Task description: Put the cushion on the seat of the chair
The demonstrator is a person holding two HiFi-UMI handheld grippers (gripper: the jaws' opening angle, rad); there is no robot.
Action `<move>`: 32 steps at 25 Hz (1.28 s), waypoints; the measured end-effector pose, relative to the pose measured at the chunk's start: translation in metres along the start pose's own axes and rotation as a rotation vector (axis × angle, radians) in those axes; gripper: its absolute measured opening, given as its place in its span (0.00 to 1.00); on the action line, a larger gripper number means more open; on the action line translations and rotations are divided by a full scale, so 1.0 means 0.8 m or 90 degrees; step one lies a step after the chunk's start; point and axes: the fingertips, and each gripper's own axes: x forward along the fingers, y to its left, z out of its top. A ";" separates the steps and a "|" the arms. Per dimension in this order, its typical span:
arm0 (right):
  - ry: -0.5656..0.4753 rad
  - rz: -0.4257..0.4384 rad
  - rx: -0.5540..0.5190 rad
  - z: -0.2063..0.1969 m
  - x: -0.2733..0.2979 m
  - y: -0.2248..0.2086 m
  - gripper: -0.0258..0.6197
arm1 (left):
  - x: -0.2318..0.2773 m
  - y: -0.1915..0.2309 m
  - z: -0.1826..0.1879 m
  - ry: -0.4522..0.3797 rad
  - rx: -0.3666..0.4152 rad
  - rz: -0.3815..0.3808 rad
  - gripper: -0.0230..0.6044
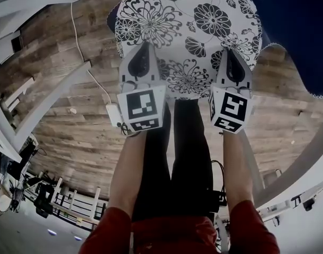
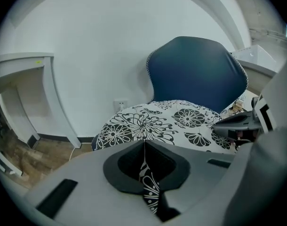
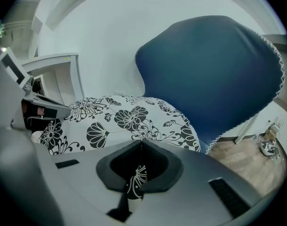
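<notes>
The dark blue chair (image 3: 214, 74) stands against a white wall (image 2: 96, 41), with its shell back rising upright behind the seat. The cushion (image 1: 188, 25), white with black flowers, is spread flat over that seat. It is round, so it has no long axis to speak of. Its far edge reaches to the foot of the chair back and its near edge faces the person. A sliver of blue shows under its left rim. I cannot tell whether its full weight rests on the seat.

The left gripper (image 1: 144, 49) has its jaws pressed together on a fold of the near edge, and a strip of the flowered cloth shows pinched between them. The right gripper (image 1: 229, 54) is clamped on the same edge, further right, in the same way. The two are held side by side, well apart.

Around them is a wooden plank floor (image 1: 71, 136). White desk legs (image 1: 50, 102) slant to the left of the chair. A thin cable (image 1: 79, 41) runs over the boards to a small white adapter (image 1: 114, 114) near the person's legs (image 1: 177, 157). A wall socket (image 2: 120, 104) sits low, just left of the cushion.
</notes>
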 end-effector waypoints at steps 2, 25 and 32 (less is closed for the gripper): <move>0.009 -0.001 0.000 -0.004 0.003 -0.001 0.09 | 0.004 0.000 -0.005 0.010 -0.001 0.001 0.08; 0.021 -0.006 0.016 -0.013 -0.001 -0.008 0.18 | 0.002 -0.005 -0.011 0.022 0.011 0.001 0.09; -0.009 -0.007 0.016 0.018 -0.019 -0.010 0.21 | -0.015 -0.009 0.023 -0.013 0.018 0.000 0.09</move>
